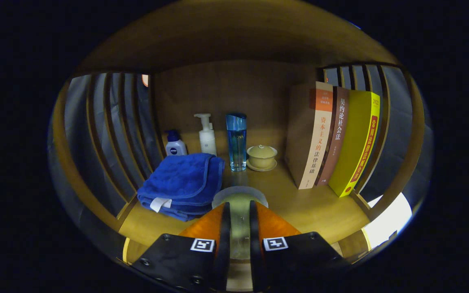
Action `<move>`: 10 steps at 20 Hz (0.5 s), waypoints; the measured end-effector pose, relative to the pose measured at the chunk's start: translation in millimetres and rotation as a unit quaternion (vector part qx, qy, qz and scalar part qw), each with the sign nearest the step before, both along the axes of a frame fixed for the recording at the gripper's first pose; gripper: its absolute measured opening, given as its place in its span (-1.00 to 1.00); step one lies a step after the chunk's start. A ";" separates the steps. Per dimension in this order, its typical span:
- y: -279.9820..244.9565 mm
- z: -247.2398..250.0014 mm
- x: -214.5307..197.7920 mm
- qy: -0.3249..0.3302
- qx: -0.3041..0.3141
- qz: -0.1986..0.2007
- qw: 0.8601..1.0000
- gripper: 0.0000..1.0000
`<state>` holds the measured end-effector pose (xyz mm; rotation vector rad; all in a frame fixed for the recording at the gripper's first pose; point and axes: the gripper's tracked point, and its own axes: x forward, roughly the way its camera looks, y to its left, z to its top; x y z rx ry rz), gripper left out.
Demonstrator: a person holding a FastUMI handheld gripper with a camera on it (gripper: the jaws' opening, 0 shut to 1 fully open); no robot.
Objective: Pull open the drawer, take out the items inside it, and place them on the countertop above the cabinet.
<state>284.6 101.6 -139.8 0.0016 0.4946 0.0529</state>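
My tongs (239, 211) are clamped on a clear glass (239, 203), both fingers pressing its wall, above the wooden bench (299, 203). Just beside it to the left lies a folded blue towel (181, 183); beyond stand a blue bottle (236, 142), a lidded cup (261, 156), and books (332, 138). The glass looks slick: it could slip, or tip if I let go with it tilted on the towel's edge.

A dim wooden shelf (299, 207) with a plain back panel (226, 93), slatted sides (112, 130) flanking it, bright light beyond its right slats.
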 end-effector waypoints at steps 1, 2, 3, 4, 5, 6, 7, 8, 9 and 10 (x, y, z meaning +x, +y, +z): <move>-3.4 -0.6 2.9 -0.004 0.000 -0.005 1.000 -0.38; -2.6 -1.0 8.1 -0.009 0.002 -0.006 1.000 -0.38; -1.9 -4.1 11.4 -0.007 0.002 -0.007 1.000 -0.38; -1.6 -6.7 13.7 -0.006 0.003 -0.007 1.000 -0.38; -1.2 -7.3 14.4 -0.005 0.003 -0.009 1.000 -0.34; -1.7 -8.0 15.7 -0.006 0.004 -0.011 1.000 -0.30; -2.1 -6.9 16.3 -0.009 0.003 -0.014 1.000 -0.27; -2.4 -7.9 16.7 -0.008 0.002 -0.014 1.000 -0.27; -0.6 -8.9 16.2 -0.006 0.003 -0.012 1.000 -0.27; 0.3 -7.3 14.2 -0.005 0.004 -0.009 1.000 -0.27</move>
